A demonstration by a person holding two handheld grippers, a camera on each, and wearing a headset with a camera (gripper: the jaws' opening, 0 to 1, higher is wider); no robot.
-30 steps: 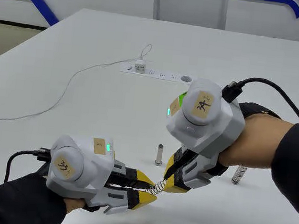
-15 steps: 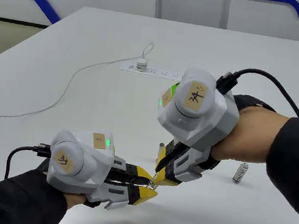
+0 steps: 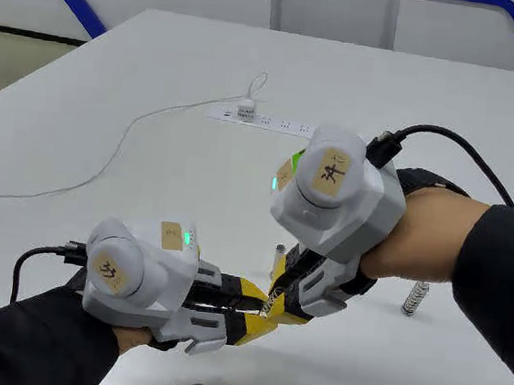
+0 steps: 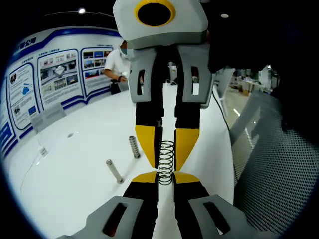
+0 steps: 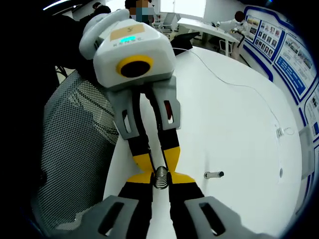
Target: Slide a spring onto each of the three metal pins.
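On my far left a white cable (image 3: 104,163) trails across the table (image 3: 159,72) to a power strip (image 3: 269,122). Next come my left tongs (image 3: 254,312), pointing right. They meet my right tongs (image 3: 279,303), which reach down from the other side.

Between the two sets of yellow tips is the spring (image 3: 269,308), held off the table and on no pin. From the head view the tips crowd it and I see just a few coils. The left gripper view lays it out lengthwise. There the spring (image 4: 166,162) runs from my left tongs (image 4: 165,178), drawn in tight on its near end, up between the jaws of my right tongs (image 4: 168,144), which press its sides. The right gripper view looks at it almost end-on, pinched in my right tongs (image 5: 160,179), with the left tongs (image 5: 157,160) closed on it just beyond.

Right of the tips a bare pin (image 3: 278,254) stands upright on the table. In the head view it is mostly hidden behind the body of the right tongs. The left gripper view shows it whole, well apart from the tips. Farther right, near my right wrist, a second spring (image 3: 414,298) stands upright. Whether it sits around a pin I cannot tell.

The left gripper view also takes in a mesh chair back (image 4: 279,164) beside the table edge and a person (image 4: 118,62) by the wall posters (image 4: 50,69).
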